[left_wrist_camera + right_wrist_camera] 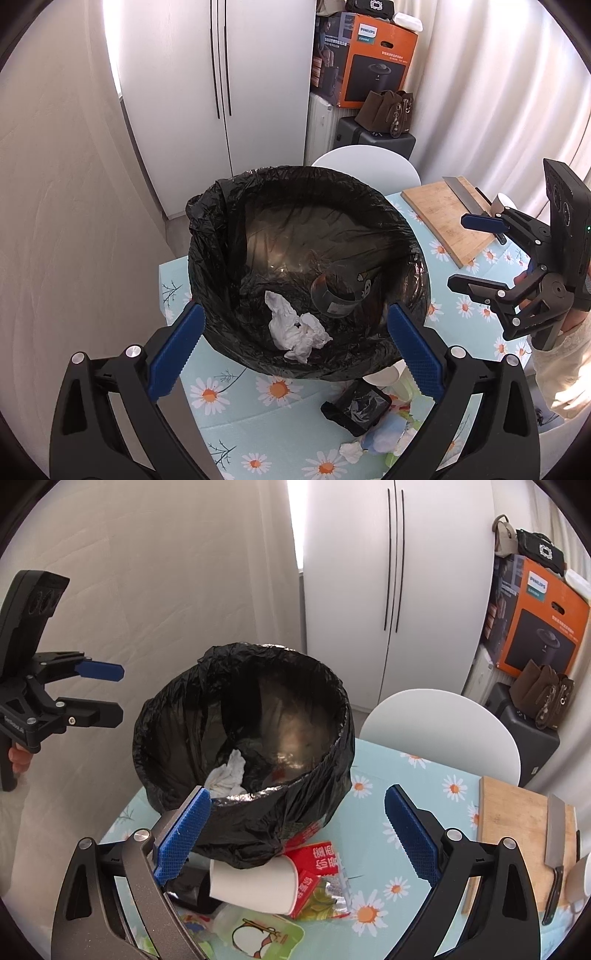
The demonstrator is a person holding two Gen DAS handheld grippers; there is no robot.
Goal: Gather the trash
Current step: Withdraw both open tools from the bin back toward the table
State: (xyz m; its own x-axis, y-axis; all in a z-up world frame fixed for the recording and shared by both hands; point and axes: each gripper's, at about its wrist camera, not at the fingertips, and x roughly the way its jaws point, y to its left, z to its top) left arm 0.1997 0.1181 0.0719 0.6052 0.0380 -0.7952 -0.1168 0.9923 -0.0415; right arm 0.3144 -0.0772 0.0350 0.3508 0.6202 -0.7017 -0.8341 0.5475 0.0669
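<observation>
While our left gripper (295, 347) hangs over the near rim of the bin (306, 273) with its blue-padded jaws spread wide and nothing between them, our right gripper (297, 834) sits lower on the other side, jaws just as wide apart and empty, aimed at the litter heaped at the bin's foot. In the left wrist view we see that the bin, lined with a black bag (243, 738), already holds a crumpled white tissue (295, 328) and a clear plastic cup (338, 291) lying on its side near the bottom. Just beside the bin on the table (402, 782), touching its base, lies a white paper cup (251, 882) tipped over, with a red wrapper (317, 856) against it and a piece of silver foil (338, 890) next to that. A black packet (356, 406) lies in front of the bin in the left wrist view, with a small scrap of white tissue (351, 452) nearer us. A packet with a cartoon bird (258, 936) sits closest to our right gripper. Farther right on the flowered tablecloth rests a wooden cutting board (517, 834) with a cleaver (556, 845) lying on it. Behind the table stand a white chair (443, 731), a white cabinet (391, 583) and an orange box (539, 620).
</observation>
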